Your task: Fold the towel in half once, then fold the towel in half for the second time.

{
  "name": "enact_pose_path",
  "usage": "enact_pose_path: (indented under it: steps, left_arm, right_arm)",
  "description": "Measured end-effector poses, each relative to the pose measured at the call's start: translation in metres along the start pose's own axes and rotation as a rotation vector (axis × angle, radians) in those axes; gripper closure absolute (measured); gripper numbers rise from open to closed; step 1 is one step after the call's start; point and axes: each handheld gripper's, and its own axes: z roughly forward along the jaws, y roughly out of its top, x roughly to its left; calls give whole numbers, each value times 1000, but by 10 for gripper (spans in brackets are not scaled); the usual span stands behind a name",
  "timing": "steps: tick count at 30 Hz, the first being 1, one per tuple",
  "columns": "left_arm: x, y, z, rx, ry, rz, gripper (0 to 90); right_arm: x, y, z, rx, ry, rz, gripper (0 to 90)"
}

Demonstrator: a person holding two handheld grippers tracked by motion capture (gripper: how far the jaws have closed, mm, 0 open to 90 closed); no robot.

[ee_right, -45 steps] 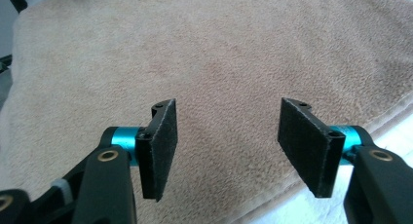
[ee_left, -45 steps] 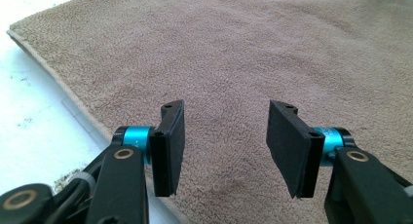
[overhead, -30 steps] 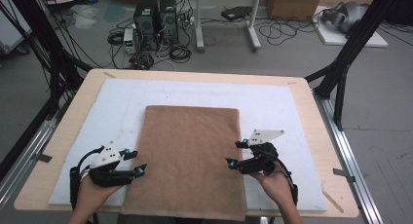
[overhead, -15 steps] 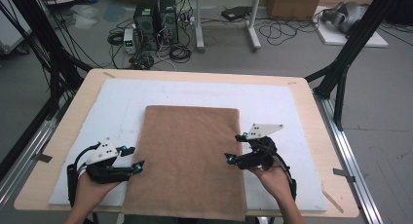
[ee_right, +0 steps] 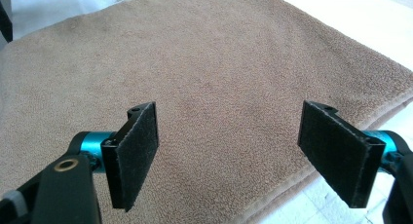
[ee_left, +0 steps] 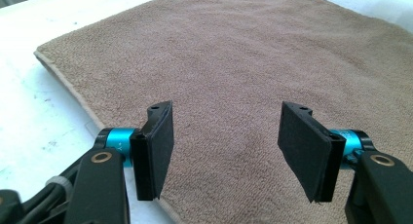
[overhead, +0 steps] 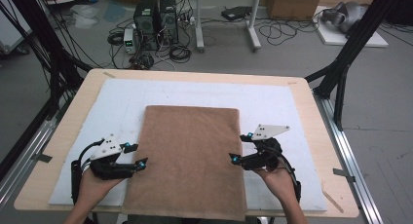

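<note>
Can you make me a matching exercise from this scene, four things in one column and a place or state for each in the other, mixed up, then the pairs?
Things:
1. brown towel
2. left gripper
3. right gripper
4. white mat

Places or states:
A. open, at the towel's right edge
B. spread over the wooden table top, under the towel
C. lying flat in the middle
D. open, at the towel's left edge

Pairs: 1-C, 2-D, 3-A, 4-B
</note>
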Motion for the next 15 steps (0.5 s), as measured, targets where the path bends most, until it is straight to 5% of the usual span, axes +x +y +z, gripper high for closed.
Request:
enact_pose_path:
  steps: [9,15]
  left_arm:
    - [9,3,4,19,10,-17,375]
    - [23,22,5,15,42,-7,368]
  right_arm:
    - [-1,3,2,4,2,-7,219]
    - [-11,9,3,10,-17,-14,219]
